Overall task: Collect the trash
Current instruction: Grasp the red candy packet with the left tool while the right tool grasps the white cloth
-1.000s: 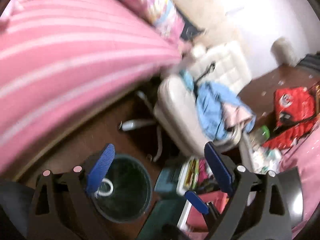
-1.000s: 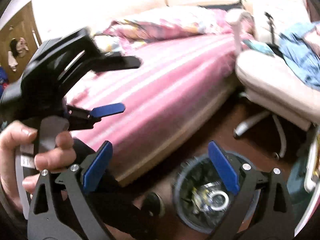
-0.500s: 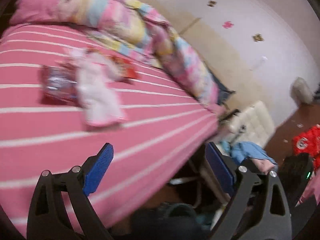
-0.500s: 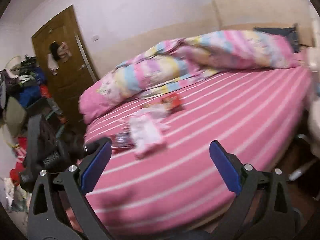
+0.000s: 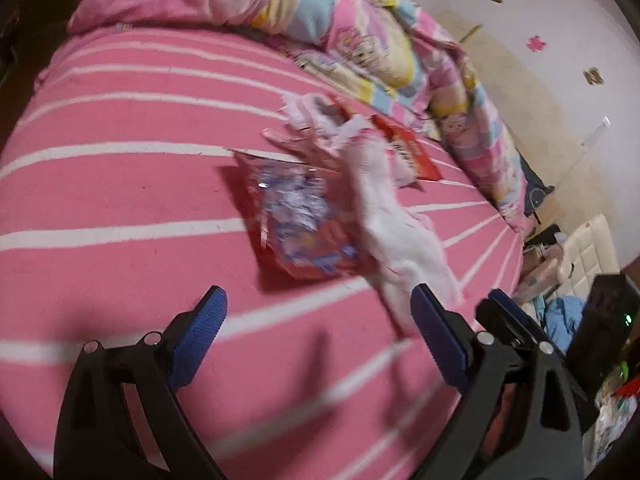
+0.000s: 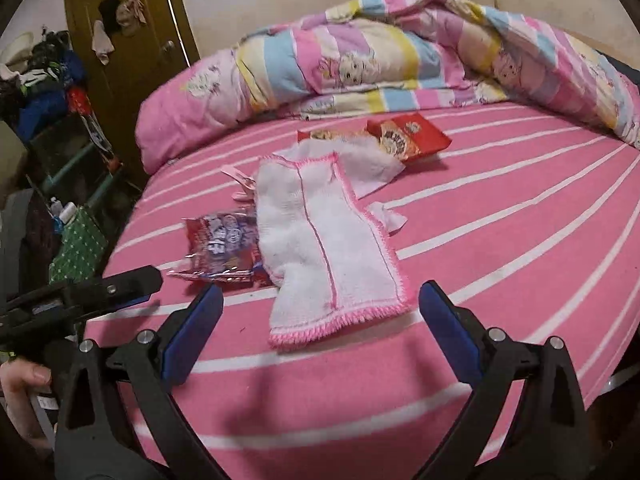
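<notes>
Bed (image 6: 500, 240) (striped) under snack wrappers (image 6: 224, 246)

Pink bed sheet (image 6: 500, 240) w/ white stripes covers the mattress. A rumpled pastel quilt (image 6: 400, 52) (cartoon print) lies bunched along the far side, touching a pink pillow (image 6: 188, 120) at its left end. A white towel (image 6: 320, 240) w/ pink trim lies flat mid-bed. Brown door (image 6: 132, 40) stands far left, clothes hanging on it; cluttered shelf (image 6: 68, 152) beside the bed, a white chair (image 5: 588, 248) past its other end
</notes>
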Demonstrator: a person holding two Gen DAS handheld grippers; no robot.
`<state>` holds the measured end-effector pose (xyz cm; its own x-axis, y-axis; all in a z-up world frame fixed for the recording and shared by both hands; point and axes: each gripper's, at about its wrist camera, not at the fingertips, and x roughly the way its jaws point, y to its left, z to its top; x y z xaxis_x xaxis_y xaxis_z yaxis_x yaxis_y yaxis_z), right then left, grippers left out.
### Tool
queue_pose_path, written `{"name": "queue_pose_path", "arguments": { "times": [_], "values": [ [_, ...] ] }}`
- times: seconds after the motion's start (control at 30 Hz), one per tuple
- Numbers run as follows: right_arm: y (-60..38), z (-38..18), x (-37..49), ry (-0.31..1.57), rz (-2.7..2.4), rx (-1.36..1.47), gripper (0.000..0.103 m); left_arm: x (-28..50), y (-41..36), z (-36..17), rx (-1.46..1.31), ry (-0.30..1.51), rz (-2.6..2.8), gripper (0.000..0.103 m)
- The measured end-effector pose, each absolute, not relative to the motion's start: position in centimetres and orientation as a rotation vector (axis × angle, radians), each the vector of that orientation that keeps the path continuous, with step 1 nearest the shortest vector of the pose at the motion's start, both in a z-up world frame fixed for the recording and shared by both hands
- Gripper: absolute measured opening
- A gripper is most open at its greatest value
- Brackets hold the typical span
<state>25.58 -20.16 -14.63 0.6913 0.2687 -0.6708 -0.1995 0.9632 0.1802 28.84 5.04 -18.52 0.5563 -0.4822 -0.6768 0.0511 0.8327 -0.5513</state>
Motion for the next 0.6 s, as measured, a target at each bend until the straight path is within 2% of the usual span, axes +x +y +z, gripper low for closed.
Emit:
{"name": "queue_pose_path", "arguments": {
  "times": [0.27,0.37,0.4,0.43,0.57,0.6],
  "values": [
    [-17.8,-17.2,29.1,0.832,0.227,0.025,0.096,32.7,4.6,-20.3,-0.489,0.928,-0.322,0.090],
    [-17.7,-18.1,30.1,0.865,0.217,0.023,0.079,33.2,4.0,-20.5,-0.467,0.923,-0.319,0.089],
    [-17.6,-18.5,30.4,0.880,0.211,0.014,0.066,33.2,3.8,-20.5,-0.457,0.920,-0.319,0.088],
    [-17.4,-19.0,30.9,0.904,0.203,0.002,0.061,33.3,3.6,-20.5,-0.445,0.921,-0.318,0.077],
    [-17.5,-19.9,31.0,0.932,0.188,0.011,0.050,33.4,2.6,-20.8,-0.370,0.926,-0.307,0.058],
    [-17.6,-19.8,30.9,0.930,0.191,0.011,0.038,33.3,2.3,-20.9,-0.344,0.930,-0.305,0.050]
  ]
}}
